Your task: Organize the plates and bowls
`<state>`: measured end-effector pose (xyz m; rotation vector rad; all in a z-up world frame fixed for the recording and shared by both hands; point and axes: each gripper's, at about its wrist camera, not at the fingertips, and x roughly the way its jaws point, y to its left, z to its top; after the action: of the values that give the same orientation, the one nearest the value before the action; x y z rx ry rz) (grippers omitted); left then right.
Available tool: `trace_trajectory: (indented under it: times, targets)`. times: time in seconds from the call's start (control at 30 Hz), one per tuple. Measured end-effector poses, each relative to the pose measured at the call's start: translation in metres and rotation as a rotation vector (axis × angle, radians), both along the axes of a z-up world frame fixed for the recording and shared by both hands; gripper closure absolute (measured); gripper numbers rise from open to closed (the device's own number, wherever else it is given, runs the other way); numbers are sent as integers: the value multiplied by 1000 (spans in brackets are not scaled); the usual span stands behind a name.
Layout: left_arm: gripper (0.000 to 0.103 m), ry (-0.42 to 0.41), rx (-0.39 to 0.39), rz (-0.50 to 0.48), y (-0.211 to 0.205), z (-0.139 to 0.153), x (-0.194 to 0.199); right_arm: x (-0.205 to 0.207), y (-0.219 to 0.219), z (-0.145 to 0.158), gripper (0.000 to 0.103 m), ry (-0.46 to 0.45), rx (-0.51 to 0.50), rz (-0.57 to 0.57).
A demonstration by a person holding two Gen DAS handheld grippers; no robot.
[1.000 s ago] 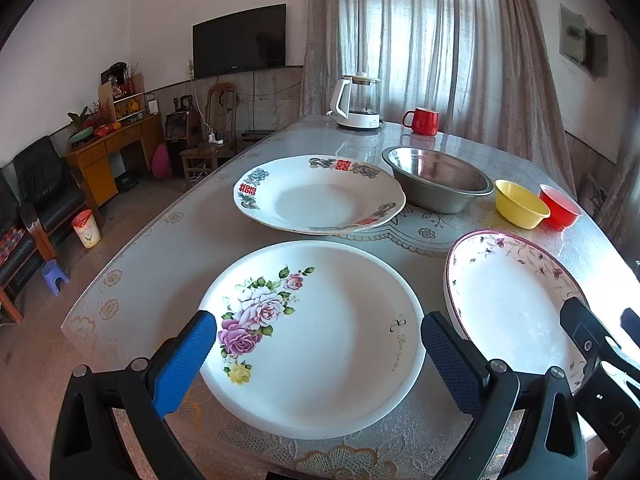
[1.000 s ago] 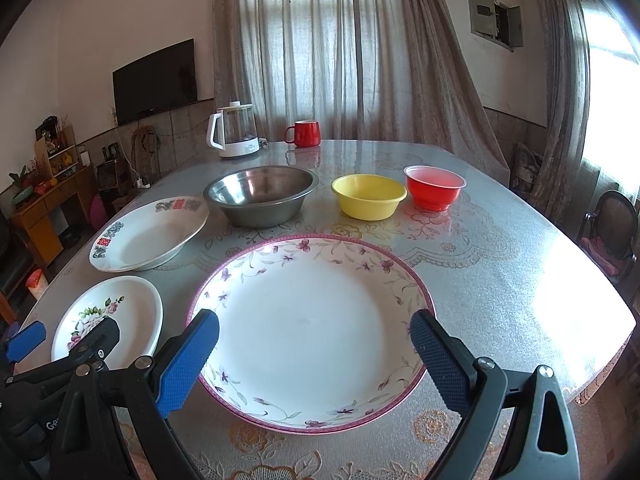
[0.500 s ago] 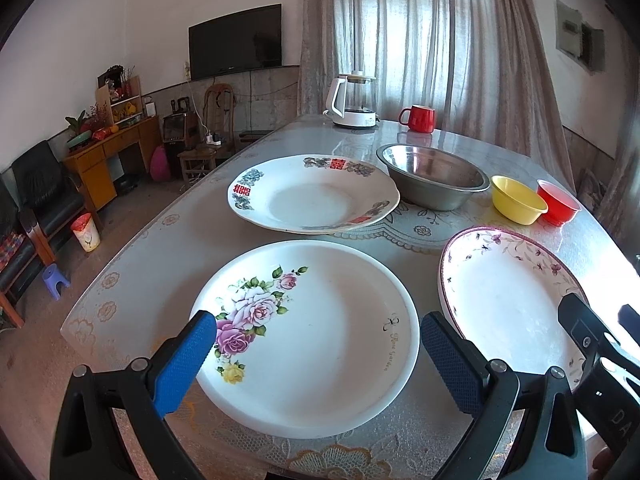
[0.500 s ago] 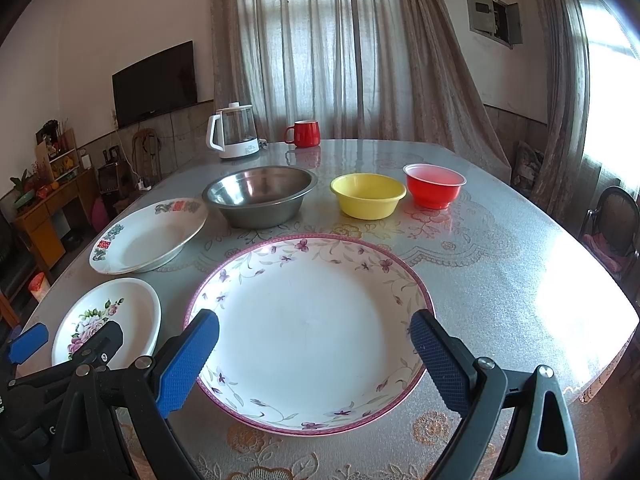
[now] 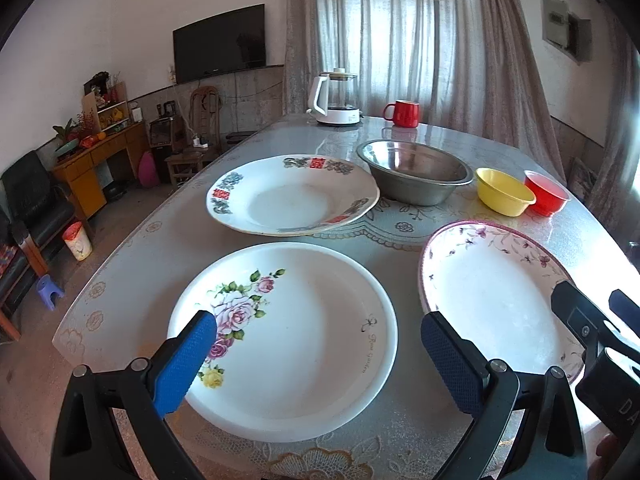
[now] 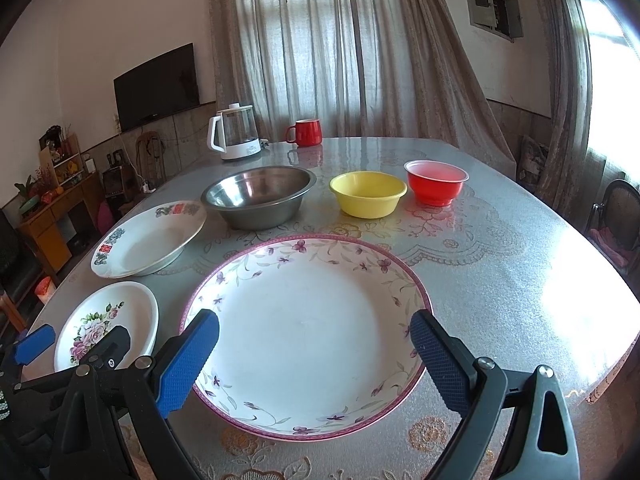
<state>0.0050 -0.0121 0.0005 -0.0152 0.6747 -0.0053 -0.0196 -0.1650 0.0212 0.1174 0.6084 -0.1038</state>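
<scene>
My left gripper (image 5: 318, 354) is open and empty, held above the near edge of a white rose plate (image 5: 288, 336), also in the right wrist view (image 6: 108, 320). My right gripper (image 6: 314, 354) is open and empty above the near part of a purple-rimmed flower plate (image 6: 308, 332), which shows in the left wrist view too (image 5: 496, 288). Behind them lie a white plate with red characters (image 5: 292, 194) (image 6: 148, 238), a steel bowl (image 6: 260, 196) (image 5: 414, 170), a yellow bowl (image 6: 368, 194) (image 5: 504, 192) and a red bowl (image 6: 436, 182) (image 5: 546, 192).
All stand on a grey glass-topped table (image 6: 500, 248). A white kettle (image 6: 236, 132) and a red mug (image 6: 306, 132) stand at its far end. The table's left edge (image 5: 120, 256) drops to the floor with a chair and cabinet beyond. A chair (image 6: 618, 216) stands at the right.
Both grippers have drifted slightly, so the plates sit a little differently in view. Both stay open and no dish has moved.
</scene>
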Motion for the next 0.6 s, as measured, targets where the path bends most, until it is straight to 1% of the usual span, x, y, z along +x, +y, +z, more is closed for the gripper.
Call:
trace_trajectory:
  times: [0.1,0.13,0.2,0.27,0.3,0.33,0.4,0.43,0.47,0.5,0.53,0.57,0.6]
  targets:
    - [0,7,-51,-97,-4,4,6,2,-8,5,5,-19,19,58]
    - [0,18,-69,-119,-5,6,10,4,-13,6,5,-18,43,85]
    - [0,40,-94,-158,-8,10,19,10,-29,5,5,7,133,130]
    - [1,60,-101,-213,-14,14,31,15,-48,3,5,32,204,119]
    - [6,71,-104,-248,-18,16,36,17,-57,3,7,41,217,101]
    - [10,79,-103,-284,-22,18,42,18,-65,2,9,53,216,79]
    - [15,96,-90,-349,-31,20,54,21,-80,0,24,72,213,47]
    - [17,103,-85,-374,-35,20,60,24,-87,-2,27,87,216,35]
    - [26,119,-86,-399,-37,20,66,27,-93,-5,32,103,216,22]
    - [34,141,-87,-427,-40,19,73,30,-99,-8,40,124,211,10]
    - [36,165,-89,-451,-43,16,80,33,-103,-12,46,143,205,1]
    - [43,186,-90,-468,-46,14,88,36,-107,-16,59,161,202,-7]
    - [51,200,-91,-485,-49,11,92,38,-109,-21,68,180,203,-13]
